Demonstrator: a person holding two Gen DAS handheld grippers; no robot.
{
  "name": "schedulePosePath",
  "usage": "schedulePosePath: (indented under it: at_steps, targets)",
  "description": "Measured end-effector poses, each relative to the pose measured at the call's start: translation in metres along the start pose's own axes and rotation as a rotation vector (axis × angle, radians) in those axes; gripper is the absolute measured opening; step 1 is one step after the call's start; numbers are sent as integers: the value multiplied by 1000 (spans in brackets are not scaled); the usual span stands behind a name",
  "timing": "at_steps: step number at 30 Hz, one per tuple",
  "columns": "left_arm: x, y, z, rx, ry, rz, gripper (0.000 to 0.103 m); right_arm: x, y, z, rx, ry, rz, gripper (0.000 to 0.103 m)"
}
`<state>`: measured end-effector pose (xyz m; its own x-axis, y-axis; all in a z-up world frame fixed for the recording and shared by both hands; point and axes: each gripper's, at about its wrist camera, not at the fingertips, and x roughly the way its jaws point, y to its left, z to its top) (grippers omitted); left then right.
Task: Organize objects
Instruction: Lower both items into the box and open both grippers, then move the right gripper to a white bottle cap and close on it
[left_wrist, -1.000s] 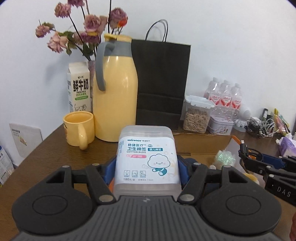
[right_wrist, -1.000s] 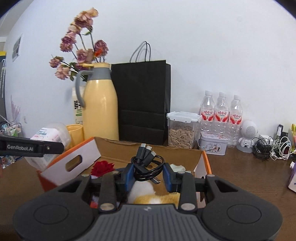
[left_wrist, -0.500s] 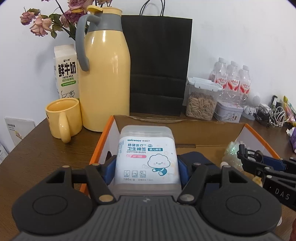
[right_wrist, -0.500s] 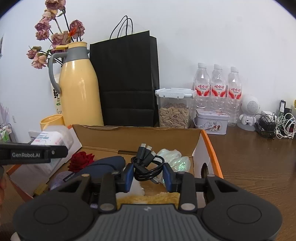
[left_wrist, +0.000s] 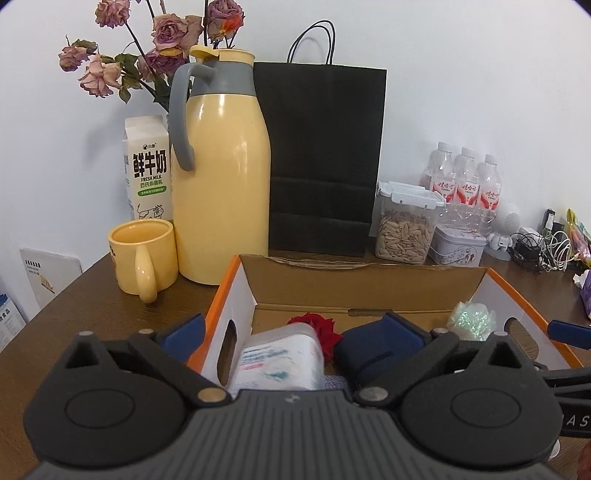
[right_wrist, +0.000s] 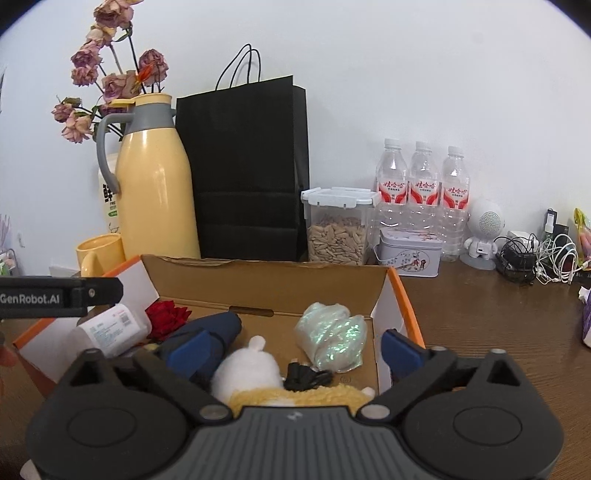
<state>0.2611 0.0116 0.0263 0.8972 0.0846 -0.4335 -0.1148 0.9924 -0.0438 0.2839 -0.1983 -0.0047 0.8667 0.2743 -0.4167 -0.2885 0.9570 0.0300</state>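
An open cardboard box (left_wrist: 369, 271) with orange edges lies in front of both grippers. My left gripper (left_wrist: 291, 336) hangs over its left end, jaws opening wide. Below and between them, the cotton buds box (left_wrist: 277, 362) is blurred and tipped, and no pad touches it. It also shows in the right wrist view, the cotton buds box (right_wrist: 110, 328) lying under the left gripper's finger (right_wrist: 59, 297). My right gripper (right_wrist: 295, 349) is over the cardboard box (right_wrist: 266, 277), jaws opening. The black cable (right_wrist: 306, 376) lies loose beneath it, against a white and yellow plush toy (right_wrist: 251, 365).
Inside the box are a red rose (right_wrist: 166, 317), a navy pouch (right_wrist: 210, 332) and an iridescent bundle (right_wrist: 332, 334). Behind it stand a yellow mug (left_wrist: 142, 251), milk carton (left_wrist: 149, 170), yellow thermos (left_wrist: 221, 184), black paper bag (left_wrist: 321, 158), seed jar (right_wrist: 338, 229), tin (right_wrist: 410, 254) and water bottles (right_wrist: 423, 184).
Both grippers have come down over the cardboard box and opened. The cotton buds box has left the left jaws and the cable the right jaws, both dropping into the box.
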Motion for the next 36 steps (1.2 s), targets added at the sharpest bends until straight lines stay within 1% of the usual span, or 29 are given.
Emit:
schedulePosePath:
  at_steps: [10,19,23,27,31,36]
  targets:
    - [-16,-1,1,10,-19,0,103,-17,-1,2,-2,-23,-8,103]
    - [-49,6,-3,35,-61,-33,103,-52,-9,-6,-21,-56,-17,103]
    - [-60,13,-10,38,-54,-35,103,-69,-9,-13,-35,-59,-16,103]
    - [-68,21,-22,44,-28,-39,103,-82,-9,-23,-63,-33,-20,103]
    - [-72,28,-34,64,9,-29,103,-89,-8,-37,-91,19,-21,103]
    - [-75,34,-53,98,57,-10,103,-88,-8,-54,-119,91,-25,103]
